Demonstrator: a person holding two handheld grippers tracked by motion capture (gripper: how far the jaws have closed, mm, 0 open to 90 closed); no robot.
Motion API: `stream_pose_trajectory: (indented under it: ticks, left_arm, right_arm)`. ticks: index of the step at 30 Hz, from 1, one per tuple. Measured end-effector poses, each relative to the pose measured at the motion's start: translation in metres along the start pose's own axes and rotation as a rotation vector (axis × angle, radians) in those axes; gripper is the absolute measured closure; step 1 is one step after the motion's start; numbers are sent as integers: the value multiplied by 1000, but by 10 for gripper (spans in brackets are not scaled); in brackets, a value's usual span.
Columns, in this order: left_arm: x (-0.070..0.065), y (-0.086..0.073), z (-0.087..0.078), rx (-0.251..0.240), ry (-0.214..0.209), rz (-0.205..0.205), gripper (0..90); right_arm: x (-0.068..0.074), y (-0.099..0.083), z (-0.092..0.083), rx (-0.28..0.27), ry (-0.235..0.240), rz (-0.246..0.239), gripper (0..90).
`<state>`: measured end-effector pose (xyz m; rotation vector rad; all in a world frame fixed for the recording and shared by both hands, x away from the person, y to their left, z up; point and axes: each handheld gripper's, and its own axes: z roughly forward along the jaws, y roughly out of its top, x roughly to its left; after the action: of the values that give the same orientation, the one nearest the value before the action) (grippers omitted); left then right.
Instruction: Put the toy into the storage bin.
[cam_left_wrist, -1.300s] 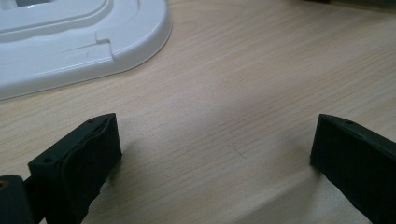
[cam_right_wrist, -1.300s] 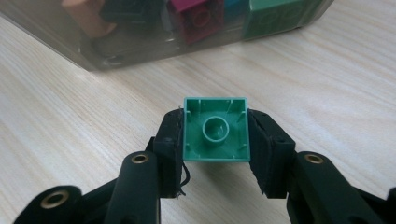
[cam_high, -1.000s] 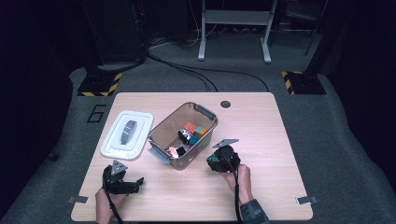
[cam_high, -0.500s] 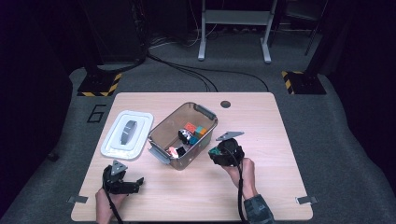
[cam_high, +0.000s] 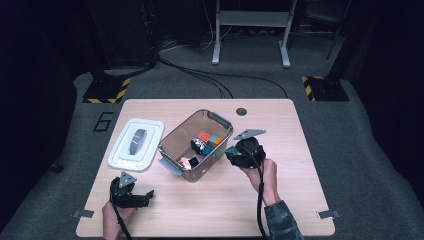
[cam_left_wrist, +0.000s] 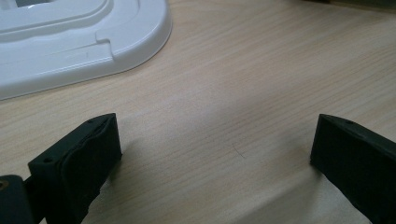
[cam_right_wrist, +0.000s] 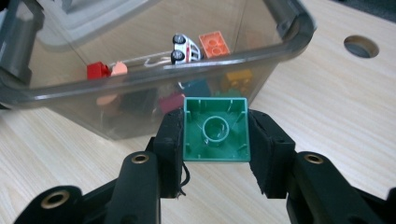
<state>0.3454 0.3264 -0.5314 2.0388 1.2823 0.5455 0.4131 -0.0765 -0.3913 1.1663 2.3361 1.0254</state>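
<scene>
Green brick (cam_right_wrist: 215, 129) sits clamped between the 2 black jaws of our right gripper (cam_high: 234, 152), just off the right side of the clear bin (cam_high: 172, 141), above the wooden table (cam_high: 300, 165).

Going left to right in the high view, we first see the white lid (cam_high: 120, 155) lying flat on the left part of the table, a dark oval on its top. Nearer to us, at the near left edge, our left gripper (cam_high: 145, 196) rests low over the table. In the left gripper view its jaws stand wide apart with only bare wood between them, so it grasps nothing, and the lid's rounded corner (cam_left_wrist: 140, 32) lies just beyond.

Next comes the bin, set at an angle near the table's middle. Inside we make out a white toy car (cam_right_wrist: 184, 46), an orange brick (cam_right_wrist: 215, 44), a red brick (cam_right_wrist: 97, 71) and a few more pieces seen dimly through the wall.

Right of the bin our right hand (cam_high: 262, 172) holds its gripper up. In the right gripper view the green brick's hollow underside faces the camera, with 1 round tube at its centre, and a pad presses each flank. Farther off, a round hole (cam_right_wrist: 360, 45) pierces the tabletop.
</scene>
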Motion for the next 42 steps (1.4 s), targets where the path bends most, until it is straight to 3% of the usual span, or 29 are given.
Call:
stream_pose_trajectory:
  ticks: [22,32,42]
  left_arm:
    - [0,0,0,0,0,0,14]
    - [0,0,0,0,0,0,14]
    - [0,0,0,-3,0,-1,14]
  right_arm:
    - [4,45,-8,-37,-27,-60,587]
    - [5,59,4,-28,-20,-78,587]
    - [9,69,21,15,4,-67,586]
